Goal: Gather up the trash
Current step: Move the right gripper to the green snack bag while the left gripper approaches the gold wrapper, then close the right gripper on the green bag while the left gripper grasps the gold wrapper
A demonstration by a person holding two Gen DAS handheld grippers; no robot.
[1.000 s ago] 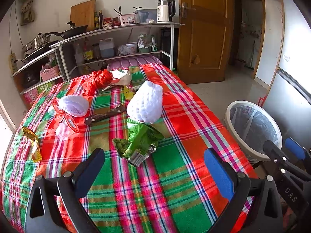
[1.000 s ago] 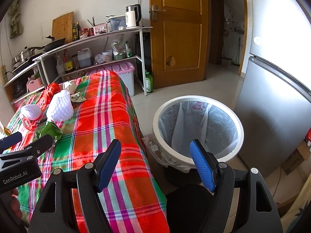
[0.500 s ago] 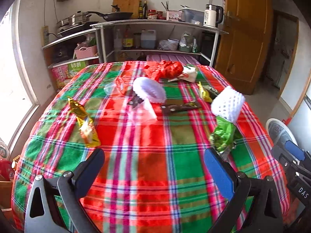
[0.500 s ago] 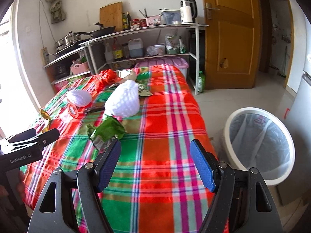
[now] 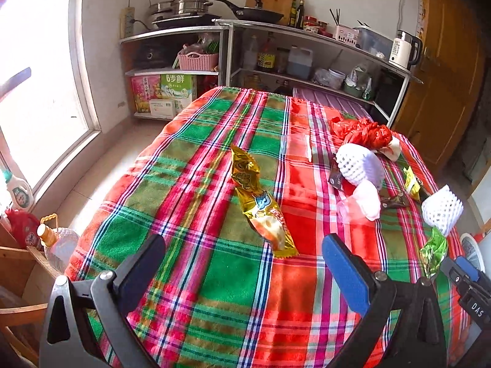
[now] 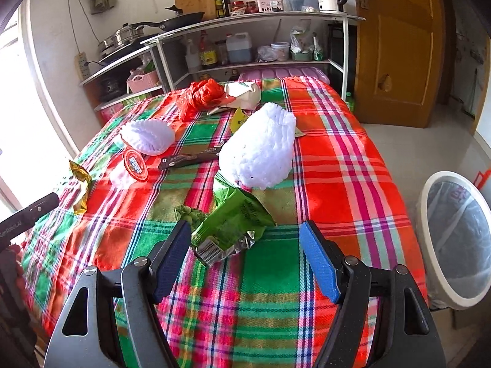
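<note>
Plaid cloth in red and green covers the bench (image 6: 337,165), and every piece of trash lies on it, none yet collected. Beside the bench on the floor stands the white bin (image 6: 429,214) with its clear liner, near the right-hand corner. The largest piece is the white foam net (image 6: 260,156) at the middle; a second foam net (image 6: 147,136) lies farther back, by a crumpled red plastic bag (image 6: 199,95). Just ahead of the right gripper (image 6: 245,257) lies the green snack bag (image 6: 233,224), torn open with its foil edge towards the fingers. The gold wrapper (image 5: 257,196) lies just ahead of the left gripper (image 5: 242,273).

Both pairs of fingers stand wide apart and hold nothing.

The step in hand looks like the reach for a first piece, each gripper lined up on its own wrapper. To do it well, I would bring the right fingers down astride the crumpled foil end of the green bag, where there is bulk to pinch, and close without catching the cloth. The flat gold wrapper probably needs one finger slid under an edge, or a pinch across its narrow width.
</note>
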